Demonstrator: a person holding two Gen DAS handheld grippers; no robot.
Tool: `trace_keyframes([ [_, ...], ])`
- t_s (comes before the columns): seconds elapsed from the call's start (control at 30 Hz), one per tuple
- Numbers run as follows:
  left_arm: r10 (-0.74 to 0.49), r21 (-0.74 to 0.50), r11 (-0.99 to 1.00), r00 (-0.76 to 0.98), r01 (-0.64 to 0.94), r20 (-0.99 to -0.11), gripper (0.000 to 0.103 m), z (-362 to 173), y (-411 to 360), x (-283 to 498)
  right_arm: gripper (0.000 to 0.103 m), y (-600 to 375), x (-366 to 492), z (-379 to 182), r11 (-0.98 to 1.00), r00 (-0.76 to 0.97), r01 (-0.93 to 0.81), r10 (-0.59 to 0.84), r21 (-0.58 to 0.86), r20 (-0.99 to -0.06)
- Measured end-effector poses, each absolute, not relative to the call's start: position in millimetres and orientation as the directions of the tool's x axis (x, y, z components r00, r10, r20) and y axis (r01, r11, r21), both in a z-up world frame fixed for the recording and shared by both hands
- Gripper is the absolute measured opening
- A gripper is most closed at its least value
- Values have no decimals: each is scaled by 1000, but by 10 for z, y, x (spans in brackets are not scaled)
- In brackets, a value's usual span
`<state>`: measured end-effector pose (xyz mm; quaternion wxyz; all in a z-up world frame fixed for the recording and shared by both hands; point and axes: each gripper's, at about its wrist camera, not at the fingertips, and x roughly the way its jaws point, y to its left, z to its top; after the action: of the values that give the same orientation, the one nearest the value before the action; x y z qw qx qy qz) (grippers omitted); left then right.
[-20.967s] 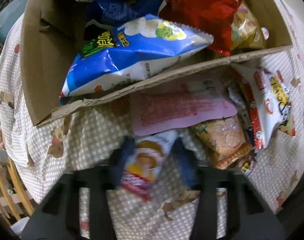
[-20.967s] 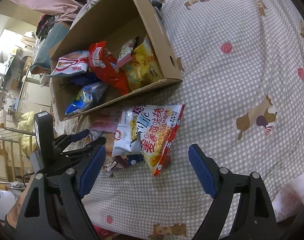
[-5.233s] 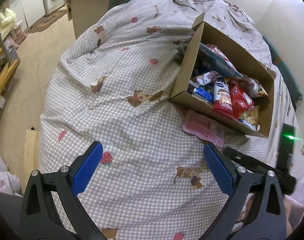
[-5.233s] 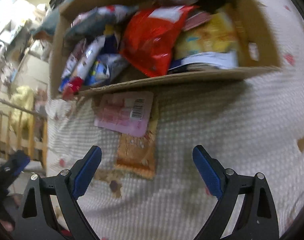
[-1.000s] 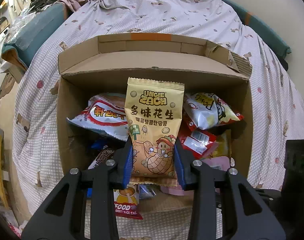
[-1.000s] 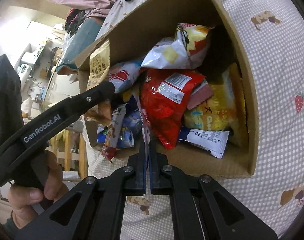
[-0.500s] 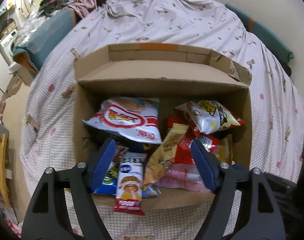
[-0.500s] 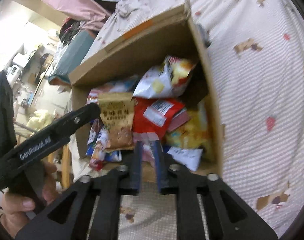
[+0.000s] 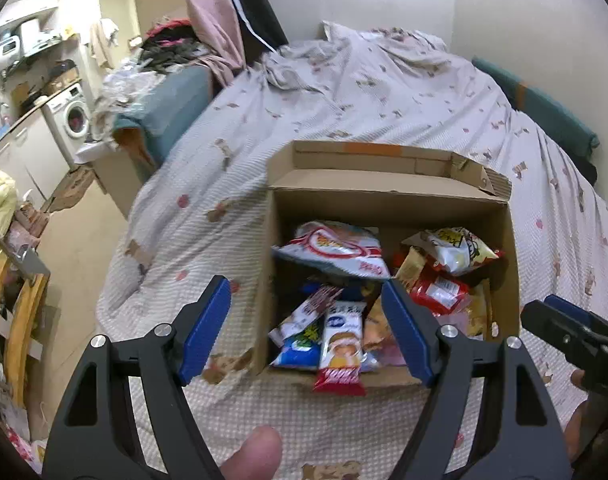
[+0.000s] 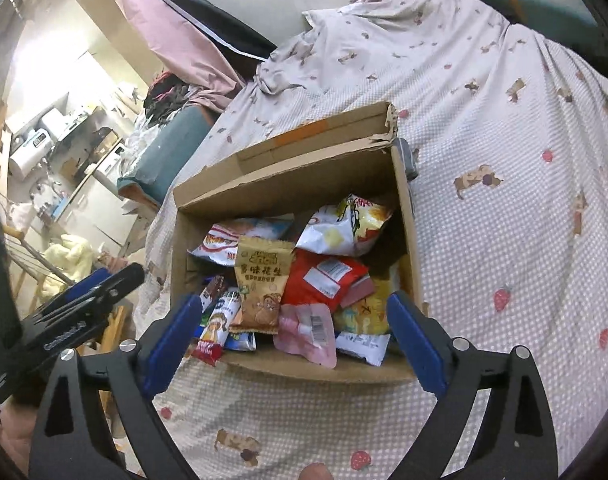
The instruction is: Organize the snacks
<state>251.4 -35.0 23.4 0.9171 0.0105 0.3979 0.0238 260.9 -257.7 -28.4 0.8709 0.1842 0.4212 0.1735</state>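
Note:
An open cardboard box (image 9: pixel 387 196) (image 10: pixel 288 184) stands on the bed, full of snack bags. A tan peanut packet (image 10: pixel 264 292) leans among them, beside a red bag (image 10: pixel 323 280) and a pink pouch (image 10: pixel 307 332) at the front wall. A small biscuit packet (image 9: pixel 339 352) hangs over the front edge. My left gripper (image 9: pixel 307 312) hovers open above the box's near left corner, holding nothing. The jaws of my right gripper (image 10: pixel 292 316) are opening in front of the box, with nothing between them.
The checked bed cover (image 10: pixel 503 240) spreads wide to the right and behind the box. The bed's left edge drops to the floor, with a wooden frame (image 9: pixel 8 300) and a washing machine (image 9: pixel 74 118) beyond. A thumb (image 9: pixel 252 456) shows at the bottom.
The left gripper let go of the peanut packet, which now lies in the box. The right gripper let go of the pink pouch and spread wide. Both pulled back and up.

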Motion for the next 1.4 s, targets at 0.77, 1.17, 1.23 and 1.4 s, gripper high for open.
trace_keyframes([
  [0.77, -1, -90, 992, 726, -84, -687, 103, 178, 115, 1225, 103, -2367, 1388, 99, 955, 749, -191, 290, 225, -596],
  [1.17, 47, -46, 993, 727, -107, -685, 103, 11, 165, 1137, 103, -2340, 1246, -67, 976, 763, -131, 213, 176, -610],
  [1.23, 42, -50, 993, 720, -106, -693, 103, -22, 178, 1144, 103, -2327, 1251, -102, 978, 762, -123, 202, 168, -616],
  [1.4, 35, -64, 992, 704, -113, -710, 103, -72, 174, 1160, 103, -2239, 1270, -161, 986, 769, -114, 163, 119, -618],
])
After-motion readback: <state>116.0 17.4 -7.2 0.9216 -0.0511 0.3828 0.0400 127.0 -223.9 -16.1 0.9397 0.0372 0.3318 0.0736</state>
